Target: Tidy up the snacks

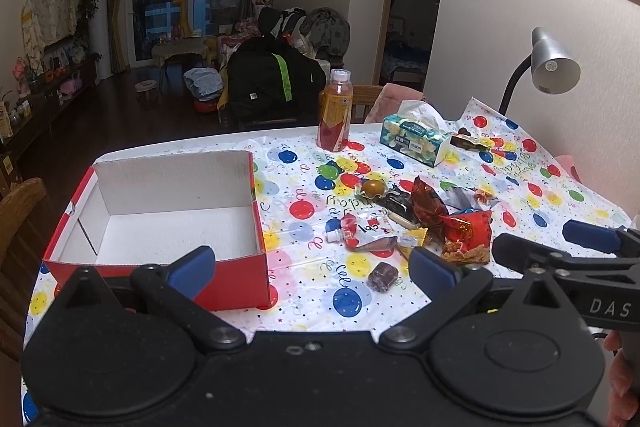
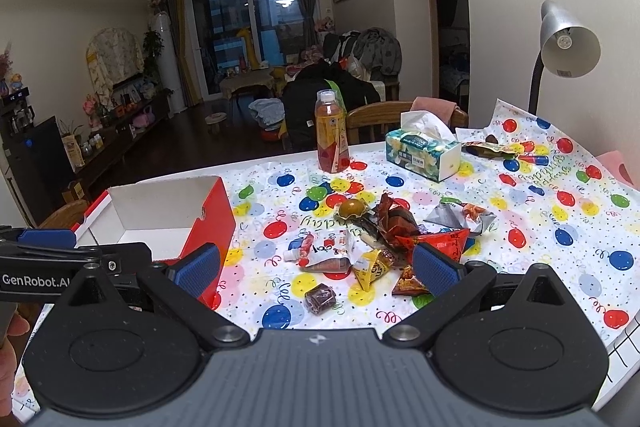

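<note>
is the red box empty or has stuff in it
Empty: the red box shows only bare white floor and walls; the snacks lie beside it on the table.

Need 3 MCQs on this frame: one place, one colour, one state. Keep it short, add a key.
1. Where does the open box sit relative to the snack pile?
A. To its left
B. To its right
C. On top of it

2. What colour is the outside of the box?
A. Green
B. Red
C. Black

3. What state is the left gripper in?
A. Shut on a snack
B. Open, holding nothing
C. Shut on the box

Key: 1 A, both views show the box left of the pile on the balloon-print tablecloth. 2 B, its outer walls are red, the inside white. 3 B, its blue pads stand wide apart with nothing between them; the right gripper is open too.
</note>
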Motion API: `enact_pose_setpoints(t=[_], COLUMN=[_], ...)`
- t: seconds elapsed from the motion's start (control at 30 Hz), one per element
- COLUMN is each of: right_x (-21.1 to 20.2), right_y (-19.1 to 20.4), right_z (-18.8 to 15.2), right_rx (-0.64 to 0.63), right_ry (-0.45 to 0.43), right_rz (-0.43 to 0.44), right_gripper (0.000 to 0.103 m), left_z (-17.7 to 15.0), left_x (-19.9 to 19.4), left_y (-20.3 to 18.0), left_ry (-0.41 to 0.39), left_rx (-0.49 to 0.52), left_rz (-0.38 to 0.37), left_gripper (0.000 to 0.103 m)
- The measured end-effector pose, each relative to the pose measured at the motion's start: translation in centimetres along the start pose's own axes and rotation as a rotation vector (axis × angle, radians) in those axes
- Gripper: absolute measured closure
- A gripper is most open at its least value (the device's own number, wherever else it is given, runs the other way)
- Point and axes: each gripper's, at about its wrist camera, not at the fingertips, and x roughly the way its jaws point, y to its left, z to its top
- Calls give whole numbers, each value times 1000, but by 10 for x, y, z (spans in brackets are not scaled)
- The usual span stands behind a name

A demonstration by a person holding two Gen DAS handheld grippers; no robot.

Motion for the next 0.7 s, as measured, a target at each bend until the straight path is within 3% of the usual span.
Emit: enact_pose_setpoints(t=[0.27, 0.7], right_x=[8, 64], right_y=[-13, -86], right_z=[5, 18], right_rx=[-11, 23], right_ry=[-2, 79], right_rz=[21, 1], right_gripper=[0, 0], left_z=[3, 19], left_x=[7, 57], left_y=[-8, -40], left_ry=[6, 64], left_rx=[-4, -29], left_rz=[-2, 14], left_gripper=[0, 0])
